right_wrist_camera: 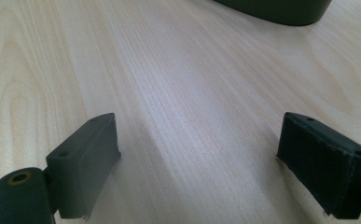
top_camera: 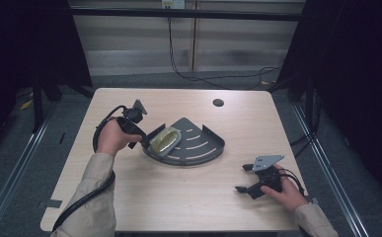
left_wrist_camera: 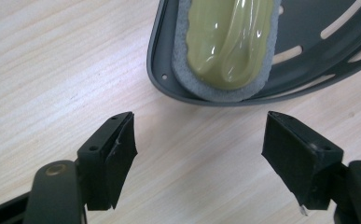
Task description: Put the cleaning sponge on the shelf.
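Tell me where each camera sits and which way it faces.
High view: above the person's side, looking forward and down at the table; forearms, left gripper, right gripper show.
Left gripper view: on the left gripper, facing down at the sponge in the corner tray.
Right gripper view: low along the tabletop; own jaws.
Shared: tray, table.

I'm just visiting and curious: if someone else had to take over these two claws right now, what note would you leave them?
Left claw: open, empty, just short of the near rim of the grey corner shelf tray.
Right claw: open, empty, low over bare table, right of the tray.
Sponge, yellow-green on a grey pad, lies in the tray's left end.
Done: sponge is in the tray. Left: unclear; nothing is gripped.
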A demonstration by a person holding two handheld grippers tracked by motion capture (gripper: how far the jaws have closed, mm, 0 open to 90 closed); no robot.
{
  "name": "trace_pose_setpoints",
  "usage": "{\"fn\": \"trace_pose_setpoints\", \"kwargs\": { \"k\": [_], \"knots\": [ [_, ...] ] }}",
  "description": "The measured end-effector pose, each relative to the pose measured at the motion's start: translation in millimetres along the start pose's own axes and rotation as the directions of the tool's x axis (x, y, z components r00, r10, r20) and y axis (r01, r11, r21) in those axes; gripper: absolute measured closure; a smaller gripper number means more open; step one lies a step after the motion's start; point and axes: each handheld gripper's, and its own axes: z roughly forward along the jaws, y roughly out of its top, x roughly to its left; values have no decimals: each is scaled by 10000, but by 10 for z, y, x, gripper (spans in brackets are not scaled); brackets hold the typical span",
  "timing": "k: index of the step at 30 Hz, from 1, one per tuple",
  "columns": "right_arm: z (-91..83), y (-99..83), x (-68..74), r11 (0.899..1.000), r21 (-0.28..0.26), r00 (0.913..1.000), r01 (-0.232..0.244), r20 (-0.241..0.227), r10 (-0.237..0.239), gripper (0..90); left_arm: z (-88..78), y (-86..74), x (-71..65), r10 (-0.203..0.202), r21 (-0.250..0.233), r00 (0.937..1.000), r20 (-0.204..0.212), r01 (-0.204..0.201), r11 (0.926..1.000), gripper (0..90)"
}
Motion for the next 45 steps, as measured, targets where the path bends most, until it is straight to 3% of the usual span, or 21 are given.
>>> {"fn": "trace_pose_setpoints", "kwargs": {
  "k": [19, 45],
  "knots": [
    [-1, 0, 1, 10000, 20, 10000, -18, -16, 18, 118, -1, -313, 14, 73, -182, 9999, 69, -72, 9998, 253],
    [-1, 0, 1, 10000, 19, 10000, -21, -16, 21, 118, 272, -758, 55, -116, -617, 9995, 287, 134, 9980, 253]
  ]
}}
